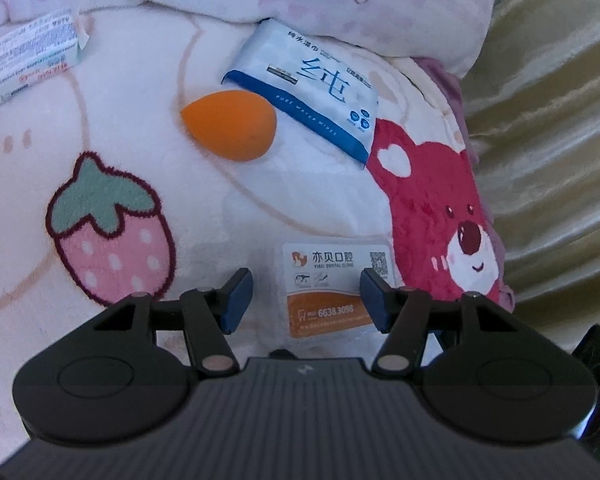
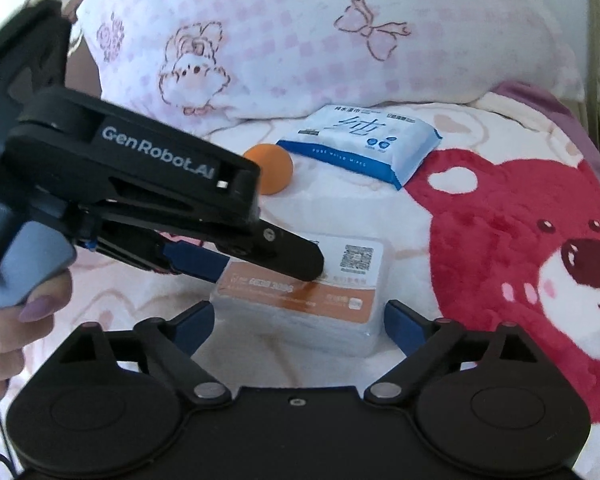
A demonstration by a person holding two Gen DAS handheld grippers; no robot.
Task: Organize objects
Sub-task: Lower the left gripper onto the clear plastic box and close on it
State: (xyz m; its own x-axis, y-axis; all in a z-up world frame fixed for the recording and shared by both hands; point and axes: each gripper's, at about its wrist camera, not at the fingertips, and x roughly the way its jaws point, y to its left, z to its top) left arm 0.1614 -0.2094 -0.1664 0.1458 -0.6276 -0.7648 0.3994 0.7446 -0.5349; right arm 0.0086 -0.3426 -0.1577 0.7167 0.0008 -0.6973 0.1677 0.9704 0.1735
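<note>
- A clear plastic box with an orange-and-white dental clinic label (image 2: 320,300) is seen lying flat on a fluffy cream blanket printed with a pink strawberry and a red bear (image 1: 148,92), so the surface looks like a bed.
- The left tongs (image 1: 306,298) are held partly open, blue pads either side of the box's label. From the left wrist view it can't be told whether the pads actually press on the box; in the right wrist view one black fingertip is seen resting on the box's top.
- The right tongs (image 2: 300,322) are spread wide, with the box sitting between the blue pads and a visible gap on each side, so nothing is gripped.
- An orange teardrop-shaped makeup sponge (image 1: 230,126) is found further back on the blanket, just beside a blue-and-white soft pack of wet wipes (image 1: 312,100), which is tucked against a pink-and-white checked pillow (image 2: 300,40).
- A white carton with small print (image 1: 24,56) is spotted at the far left edge, well apart from the rest.
- A person's hand (image 2: 16,316) is seen on the left tongs' handle.
</note>
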